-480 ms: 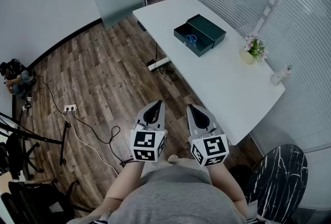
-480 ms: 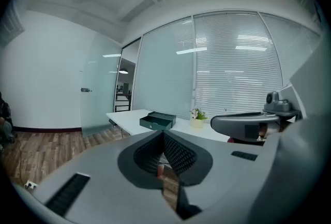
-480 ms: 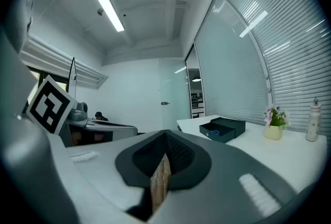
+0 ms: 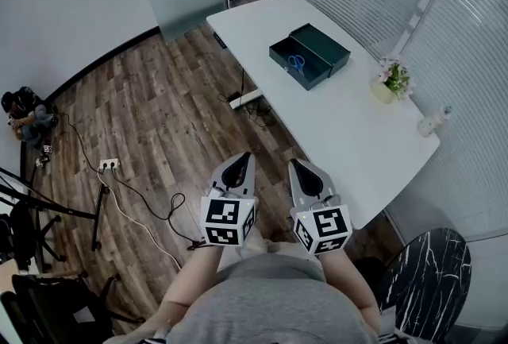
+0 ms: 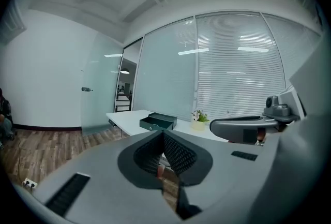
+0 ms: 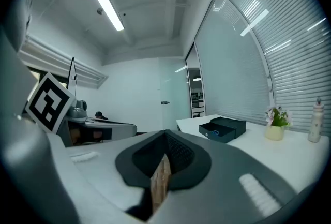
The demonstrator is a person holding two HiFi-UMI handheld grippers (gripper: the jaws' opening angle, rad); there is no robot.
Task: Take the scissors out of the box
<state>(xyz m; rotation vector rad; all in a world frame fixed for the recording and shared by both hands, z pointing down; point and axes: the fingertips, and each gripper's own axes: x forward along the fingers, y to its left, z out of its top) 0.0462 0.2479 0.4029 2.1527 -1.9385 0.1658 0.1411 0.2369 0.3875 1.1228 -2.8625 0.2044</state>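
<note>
At the left of the head view lies bare wood floor, with a power strip [image 4: 109,164] and its cables trailing toward the lower left, none of it in my way. Low and centre, my left gripper [image 4: 241,160] has its jaws pressed together with nothing between them, and its own view confirms that. Just to its right, the right gripper [image 4: 298,164] is likewise closed and empty. Both are held close to the body over the floor, short of the white table's [image 4: 341,136] near edge. Against half a second ago, the grippers sit in the same spot, while the table has slid slightly right and down in the frame. I read that as only a small shift of the head, so the approach has barely begun. The dark green box [image 4: 311,55] stands open in the upper right, and the blue-handled scissors [image 4: 296,62] lie inside it, well apart from both claws. Further right stand the potted flowers [image 4: 394,80] and a small bottle [image 4: 432,123].
</note>
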